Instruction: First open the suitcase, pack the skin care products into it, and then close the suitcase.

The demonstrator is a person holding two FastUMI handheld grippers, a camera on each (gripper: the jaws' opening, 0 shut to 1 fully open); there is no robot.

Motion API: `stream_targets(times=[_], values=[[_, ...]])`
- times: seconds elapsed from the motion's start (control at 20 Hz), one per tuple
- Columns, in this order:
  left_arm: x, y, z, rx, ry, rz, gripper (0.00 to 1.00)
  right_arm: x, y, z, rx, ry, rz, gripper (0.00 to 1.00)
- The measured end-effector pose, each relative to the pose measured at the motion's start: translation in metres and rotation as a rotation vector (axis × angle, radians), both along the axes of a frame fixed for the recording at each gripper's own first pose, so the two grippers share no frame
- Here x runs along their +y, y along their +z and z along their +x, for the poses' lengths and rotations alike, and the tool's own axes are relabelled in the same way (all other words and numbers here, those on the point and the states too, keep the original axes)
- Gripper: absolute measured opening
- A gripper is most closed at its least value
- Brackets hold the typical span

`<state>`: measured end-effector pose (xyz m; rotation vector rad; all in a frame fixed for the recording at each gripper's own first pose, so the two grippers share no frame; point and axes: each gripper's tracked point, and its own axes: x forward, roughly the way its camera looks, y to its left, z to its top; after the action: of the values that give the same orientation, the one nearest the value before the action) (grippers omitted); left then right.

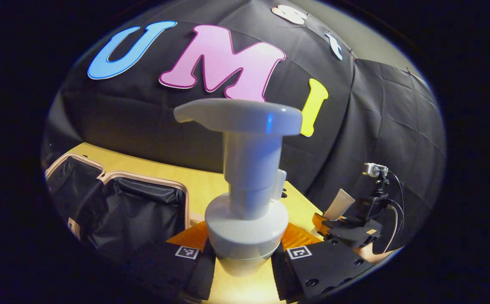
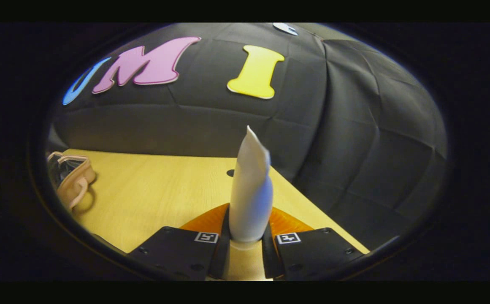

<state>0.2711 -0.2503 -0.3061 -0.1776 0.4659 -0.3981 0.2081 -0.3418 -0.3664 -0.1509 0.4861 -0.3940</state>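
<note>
Left gripper (image 1: 243, 257) is clamped on the pump bottle (image 1: 245, 185), just right of the open suitcase (image 1: 118, 202). Right gripper (image 2: 247, 247) grips an upright white tube (image 2: 251, 194) above bare table (image 2: 152, 194) near its right edge.

One pump bottle (image 1: 245, 185), one tube (image 2: 251, 190), perhaps one suitcase (image 1: 114, 202).

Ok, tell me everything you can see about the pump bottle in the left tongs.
The pump bottle is white and looks like smooth plastic. It stands upright, with a wide flat pump head, its spout pointing left, on a thick neck above a rounded collar. The body below is mostly hidden. The left tongs grip it from both sides just under the collar, holding it above the wooden table. The open suitcase lies to its left.
</note>
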Motion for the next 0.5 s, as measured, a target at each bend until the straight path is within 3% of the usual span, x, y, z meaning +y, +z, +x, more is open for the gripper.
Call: stream_targets(times=[0.05,0.25,0.3,0.5], values=[[0.014,0.005,-0.004,-0.001,0.016,-0.005,0.61,0.010,0.016,-0.006,-0.015,0.018,-0.007,0.35],[0.075,0.019,-0.019,-0.014,0.077,0.009,0.60,0.080,0.068,-0.032,-0.063,0.125,0.006,0.35],[0.092,0.021,-0.019,-0.008,0.100,0.016,0.60,0.101,0.080,-0.039,-0.074,0.150,0.023,0.30],[0.160,0.031,-0.021,0.004,0.145,0.047,0.60,0.197,0.119,-0.049,-0.119,0.288,0.045,0.39]])
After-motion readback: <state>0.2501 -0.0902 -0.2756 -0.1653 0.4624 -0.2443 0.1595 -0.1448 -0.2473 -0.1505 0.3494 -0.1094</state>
